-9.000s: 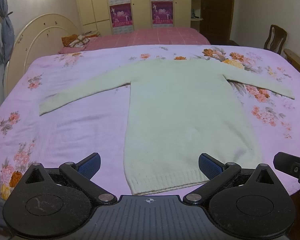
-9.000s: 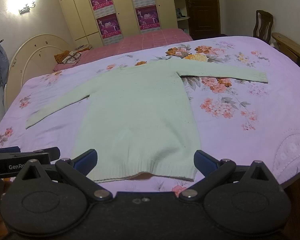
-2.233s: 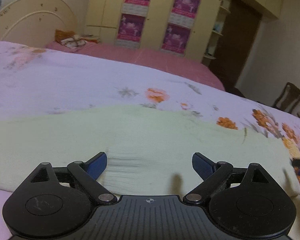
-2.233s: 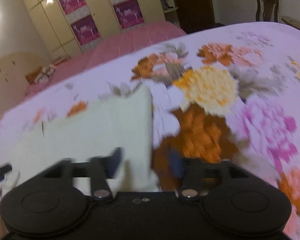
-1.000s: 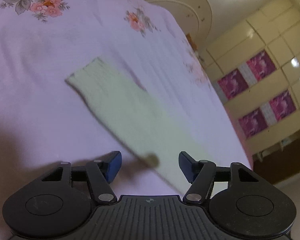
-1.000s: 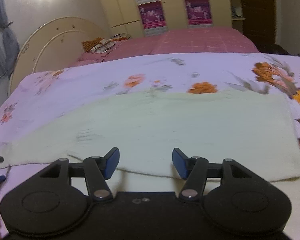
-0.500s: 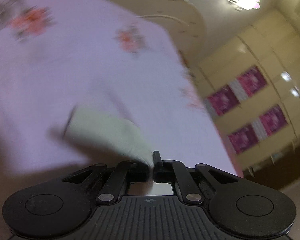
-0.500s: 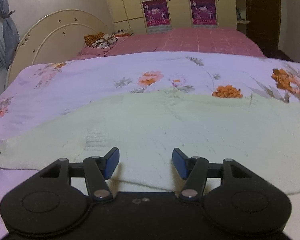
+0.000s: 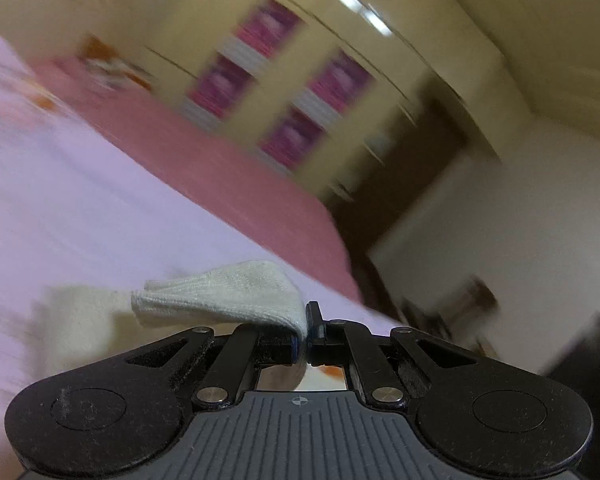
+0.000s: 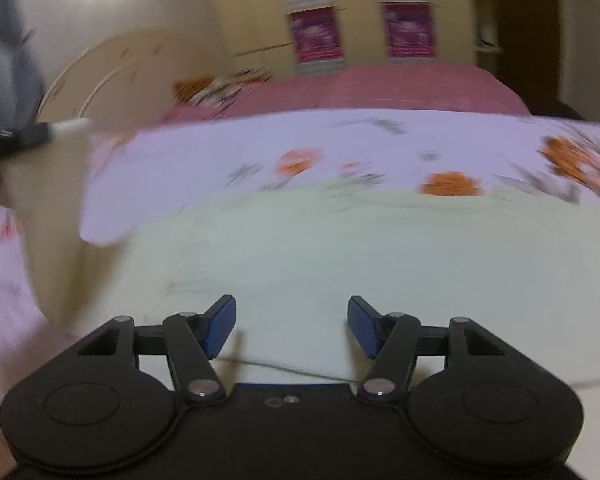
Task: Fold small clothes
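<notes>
We see floral bedspread (image 10: pixel 340 144), wardrobe (image 10: pixel 240 4) upper frame | left gripper (image 9: pixel 303 332) clamps sweater cuff (image 9: pixel 228 296) | right gripper (image 10: pixel 291 320) jaws opening over sweater (image 10: pixel 380 248), nothing pinched.

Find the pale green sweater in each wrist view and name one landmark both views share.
Left wrist: the sweater's cuff sits low centre, pinched in the shut left tongs; more of it blurs at lower left.
Right wrist: the sweater body fills the middle, beyond the opening, empty right tongs.
Shared landmark: the purple posters on the cream wardrobe.
</notes>
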`<action>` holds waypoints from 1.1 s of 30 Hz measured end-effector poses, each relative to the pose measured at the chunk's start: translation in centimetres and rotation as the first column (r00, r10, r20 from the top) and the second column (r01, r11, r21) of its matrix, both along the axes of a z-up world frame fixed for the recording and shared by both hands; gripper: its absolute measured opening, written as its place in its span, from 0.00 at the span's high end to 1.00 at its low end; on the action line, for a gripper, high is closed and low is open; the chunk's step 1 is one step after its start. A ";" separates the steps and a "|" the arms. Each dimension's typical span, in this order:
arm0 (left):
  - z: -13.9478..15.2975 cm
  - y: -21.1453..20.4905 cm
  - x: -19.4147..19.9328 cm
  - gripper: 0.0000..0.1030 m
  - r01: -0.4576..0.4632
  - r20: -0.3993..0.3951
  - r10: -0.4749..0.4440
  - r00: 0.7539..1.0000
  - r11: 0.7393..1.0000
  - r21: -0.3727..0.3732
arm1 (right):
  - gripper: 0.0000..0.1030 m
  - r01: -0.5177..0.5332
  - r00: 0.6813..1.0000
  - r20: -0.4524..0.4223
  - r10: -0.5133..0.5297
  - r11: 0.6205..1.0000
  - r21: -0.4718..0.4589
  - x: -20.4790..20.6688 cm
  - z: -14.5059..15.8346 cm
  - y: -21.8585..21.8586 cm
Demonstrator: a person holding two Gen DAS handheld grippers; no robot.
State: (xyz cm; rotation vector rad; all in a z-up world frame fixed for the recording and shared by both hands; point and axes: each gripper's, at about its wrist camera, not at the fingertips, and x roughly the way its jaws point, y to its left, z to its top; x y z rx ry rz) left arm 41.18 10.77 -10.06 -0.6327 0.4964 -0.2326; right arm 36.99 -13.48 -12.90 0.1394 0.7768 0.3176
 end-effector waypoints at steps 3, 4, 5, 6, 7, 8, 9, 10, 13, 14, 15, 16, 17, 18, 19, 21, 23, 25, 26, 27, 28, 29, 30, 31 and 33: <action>-2.0 -6.1 2.8 0.96 0.134 -0.066 -0.135 0.989 0.991 -0.020 | 0.40 0.062 0.998 -0.017 -0.061 0.997 0.041 -1.3 0.4 -4.4; -2.6 -8.2 3.4 0.96 0.181 -0.092 -0.180 0.979 0.984 0.001 | 0.40 0.081 0.997 -0.023 -0.080 0.996 0.045 -1.8 0.3 -5.7; -3.5 -10.3 4.1 0.96 0.231 -0.132 -0.227 0.965 0.973 0.020 | 0.40 0.099 0.995 -0.030 -0.097 0.994 0.045 -2.3 0.1 -6.8; -4.6 -12.0 4.8 0.96 0.280 -0.190 -0.269 0.944 0.959 0.035 | 0.40 0.120 0.992 -0.038 -0.118 0.992 0.043 -2.8 -0.2 -7.9; -5.5 -13.1 5.1 0.96 0.308 -0.232 -0.289 0.929 0.950 0.049 | 0.40 0.138 0.990 -0.047 -0.136 0.990 0.041 -3.3 -0.4 -8.8; -6.1 -14.0 5.4 0.95 0.325 -0.264 -0.295 0.918 0.943 0.076 | 0.40 0.152 0.987 -0.057 -0.150 0.987 0.043 -3.5 -0.7 -9.5; -6.4 -14.4 5.4 0.95 0.332 -0.288 -0.293 0.912 0.938 0.098 | 0.40 0.165 0.985 -0.065 -0.162 0.985 0.050 -3.8 -0.9 -10.3; -6.3 -14.7 5.0 0.93 0.331 -0.295 -0.290 0.910 0.939 0.097 | 0.40 0.172 0.983 -0.071 -0.168 0.983 0.057 -3.8 -1.0 -10.9; -5.0 -14.0 3.7 0.13 0.287 -0.266 -0.250 0.931 0.951 0.112 | 0.39 0.180 0.982 -0.073 -0.174 0.981 0.078 -4.2 -1.0 -11.6; -4.3 -13.6 2.4 0.07 0.246 -0.230 -0.210 0.950 0.959 0.141 | 0.39 0.178 0.982 -0.077 -0.171 0.979 0.094 -4.2 -1.0 -11.7; -3.8 -12.9 1.0 0.07 0.221 -0.188 -0.188 0.964 0.960 0.171 | 0.39 0.175 0.983 -0.084 -0.166 0.978 0.110 -3.9 -1.1 -11.7; -3.1 -12.3 -0.1 0.07 0.219 -0.170 -0.185 0.968 0.954 0.207 | 0.39 0.170 0.983 -0.089 -0.160 0.978 0.124 -3.7 -1.1 -11.7; -2.9 -11.5 -0.5 0.07 0.207 -0.169 -0.170 0.971 0.950 0.233 | 0.39 0.162 0.984 -0.093 -0.150 0.977 0.138 -3.4 -1.0 -11.4; -2.5 -10.6 -0.9 0.07 0.181 -0.166 -0.140 0.976 0.948 0.263 | 0.39 0.155 0.985 -0.098 -0.142 0.977 0.149 -3.1 -1.0 -11.1; -2.3 -9.4 -1.6 0.07 0.150 -0.160 -0.106 0.981 0.944 0.294 | 0.39 0.149 0.986 -0.096 -0.135 0.977 0.151 -2.9 -0.9 -10.7; -2.3 -7.0 -2.7 0.07 0.081 -0.153 -0.027 0.988 0.928 0.363 | 0.39 0.131 0.990 -0.068 -0.125 0.986 0.100 -2.3 -0.5 -9.5; -2.9 -4.8 -4.1 0.07 0.037 -0.160 0.035 0.987 0.904 0.426 | 0.39 0.079 0.997 -0.019 -0.079 0.997 -0.003 -2.0 -0.2 -7.4; -4.0 -3.1 -5.3 0.07 0.021 -0.180 0.075 0.981 0.877 0.481 | 0.39 0.029 1.000 -0.011 -0.029 0.998 -0.047 -2.0 -0.3 -6.0; -4.5 -2.3 -5.8 0.07 0.022 -0.195 0.087 0.977 0.866 0.499 | 0.39 0.008 1.000 -0.007 -0.009 0.998 -0.064 -2.1 -0.3 -5.3; -5.0 -1.8 -6.2 0.08 0.023 -0.205 0.096 0.974 0.859 0.511 | 0.39 -0.011 1.000 -0.001 0.011 0.996 -0.087 -2.4 -0.4 -4.6; -5.4 -1.2 -6.8 0.08 0.020 -0.208 0.102 0.973 0.856 0.517 | 0.39 -0.031 0.999 0.006 0.031 0.994 -0.109 -2.7 -0.4 -4.0; -5.8 -1.0 -7.0 0.08 0.017 -0.205 0.107 0.973 0.851 0.525 | 0.39 -0.047 0.999 0.018 0.050 0.989 -0.137 -2.9 -0.5 -3.3; -6.1 -0.9 -7.1 0.10 0.015 -0.196 0.106 0.975 0.846 0.532 | 0.39 -0.051 0.998 0.037 0.059 0.983 -0.174 -3.0 -0.5 -2.7; -6.4 -1.3 -6.9 0.14 0.014 -0.187 0.106 0.977 0.837 0.546 | 0.40 -0.046 0.997 0.051 0.057 0.977 -0.210 -2.8 -0.6 -2.1; -7.0 -1.8 -6.4 0.15 0.016 -0.180 0.109 0.978 0.814 0.580 | 0.49 -0.021 0.996 0.081 0.043 0.966 -0.259 -2.2 -0.8 -1.5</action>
